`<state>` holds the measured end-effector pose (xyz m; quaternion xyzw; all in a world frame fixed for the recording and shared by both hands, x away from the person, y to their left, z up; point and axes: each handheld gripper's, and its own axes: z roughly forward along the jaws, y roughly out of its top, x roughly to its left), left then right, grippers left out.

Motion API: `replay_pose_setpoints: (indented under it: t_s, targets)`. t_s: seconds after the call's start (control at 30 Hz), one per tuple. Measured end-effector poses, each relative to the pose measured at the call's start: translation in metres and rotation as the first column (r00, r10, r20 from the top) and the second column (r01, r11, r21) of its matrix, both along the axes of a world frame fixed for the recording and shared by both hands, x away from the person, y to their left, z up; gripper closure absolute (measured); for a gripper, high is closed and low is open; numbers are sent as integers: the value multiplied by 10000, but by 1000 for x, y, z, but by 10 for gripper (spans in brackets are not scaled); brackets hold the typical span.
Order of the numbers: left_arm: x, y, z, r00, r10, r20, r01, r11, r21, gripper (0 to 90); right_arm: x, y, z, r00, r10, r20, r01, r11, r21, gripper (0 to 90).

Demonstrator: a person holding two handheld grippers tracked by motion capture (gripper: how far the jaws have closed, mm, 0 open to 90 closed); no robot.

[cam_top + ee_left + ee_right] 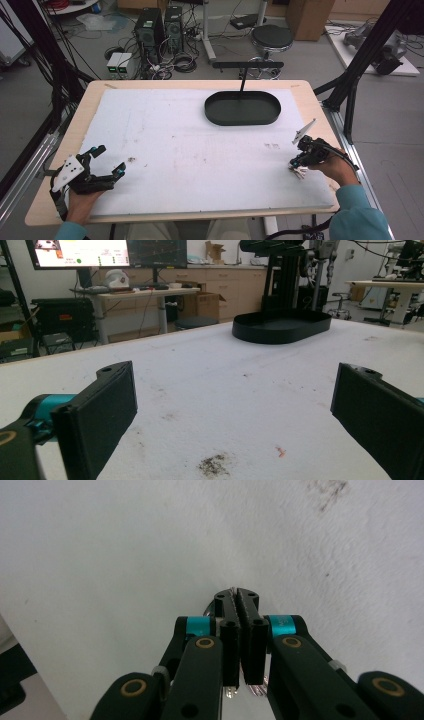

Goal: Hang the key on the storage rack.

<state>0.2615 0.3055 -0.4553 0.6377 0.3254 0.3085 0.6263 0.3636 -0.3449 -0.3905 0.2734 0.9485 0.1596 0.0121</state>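
Silvery, thin and small is the piece your right gripper (298, 167) has clamped between its fingers, low at the worktop's (200, 150) four o'clock edge; what it is, I cannot tell. Lift it straight up before carrying it, probably toward the black oval tray (242, 108) at one o'clock, and keep the squeeze firm. Your left gripper (107, 161), fingers wide apart, waits at eight o'clock holding nothing.
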Motion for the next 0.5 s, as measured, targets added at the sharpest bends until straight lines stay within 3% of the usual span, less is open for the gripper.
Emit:
replay_pose_setpoints:
  t_s: [0.13,0.27,0.4,0.5]
  targets:
    - [0,0,0,10000,12,-13,-12,10000,-34,50,2,1,10,9996,-233,160,222,9978,632,890]
    - [0,0,0,10000,1,-11,-1,10000,-34,51,5,4,23,9987,-237,442,163,9870,1601,890]
    - [0,0,0,10000,2,-23,-2,10000,-42,51,11,5,35,9962,-518,707,326,9679,2493,891]
    - [0,0,0,10000,6,-29,-6,10000,-48,50,17,7,45,9934,-672,931,334,9449,3256,891]
